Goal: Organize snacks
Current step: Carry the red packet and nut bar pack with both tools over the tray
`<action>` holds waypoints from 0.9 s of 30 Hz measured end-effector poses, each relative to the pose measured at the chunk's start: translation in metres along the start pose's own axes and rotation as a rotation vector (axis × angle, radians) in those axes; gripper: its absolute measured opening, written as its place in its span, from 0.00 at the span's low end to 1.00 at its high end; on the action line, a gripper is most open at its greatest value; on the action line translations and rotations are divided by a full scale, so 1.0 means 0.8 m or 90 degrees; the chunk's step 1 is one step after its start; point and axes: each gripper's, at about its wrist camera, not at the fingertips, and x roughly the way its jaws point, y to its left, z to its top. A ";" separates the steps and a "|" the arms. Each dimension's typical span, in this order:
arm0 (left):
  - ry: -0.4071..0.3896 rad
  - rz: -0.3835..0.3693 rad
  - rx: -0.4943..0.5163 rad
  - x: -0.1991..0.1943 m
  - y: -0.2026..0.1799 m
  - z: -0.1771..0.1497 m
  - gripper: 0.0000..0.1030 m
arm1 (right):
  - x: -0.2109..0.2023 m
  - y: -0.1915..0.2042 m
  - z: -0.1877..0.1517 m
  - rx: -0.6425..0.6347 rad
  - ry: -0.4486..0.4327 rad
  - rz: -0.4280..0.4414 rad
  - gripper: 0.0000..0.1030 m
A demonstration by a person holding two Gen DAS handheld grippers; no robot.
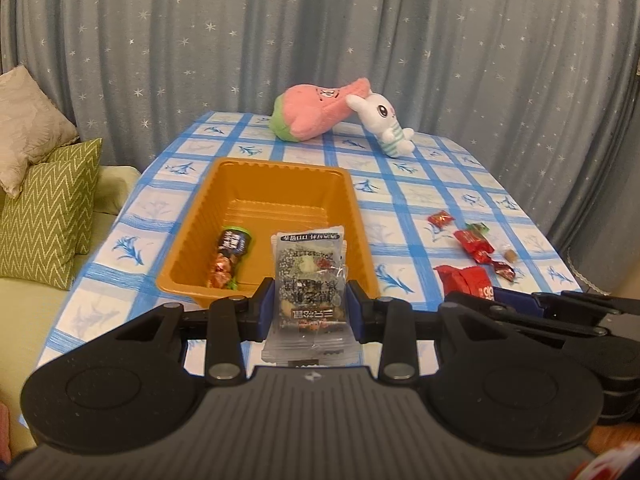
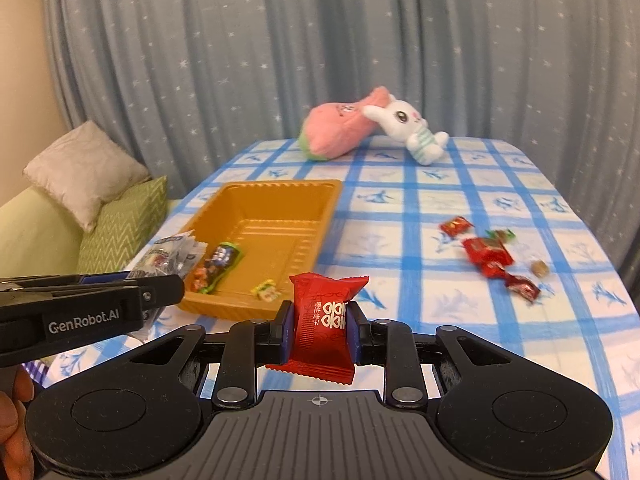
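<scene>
An orange plastic tray [image 1: 280,184] [image 2: 276,200] sits on the blue-checked tablecloth. In it lie a dark snack packet [image 1: 226,258] [image 2: 214,268] and a small yellow candy [image 2: 265,290]. My left gripper [image 1: 310,300] is shut on a clear mixed-nut packet [image 1: 310,276] [image 2: 168,256], held above the tray's near edge. My right gripper [image 2: 320,320] is shut on a red snack packet [image 2: 326,320] [image 1: 464,280], held above the table just right of the tray's near corner. Several red wrapped candies [image 1: 476,246] [image 2: 488,252] lie loose at the right.
A pink plush [image 1: 316,114] [image 2: 340,130] and a white rabbit plush [image 1: 384,120] [image 2: 412,128] lie at the table's far end. A sofa with green and beige cushions [image 1: 44,208] [image 2: 120,224] stands to the left. A starred curtain hangs behind.
</scene>
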 end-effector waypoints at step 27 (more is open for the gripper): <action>0.033 -0.012 -0.009 0.131 0.088 0.065 0.33 | 0.148 0.036 0.067 -0.022 0.036 0.047 0.27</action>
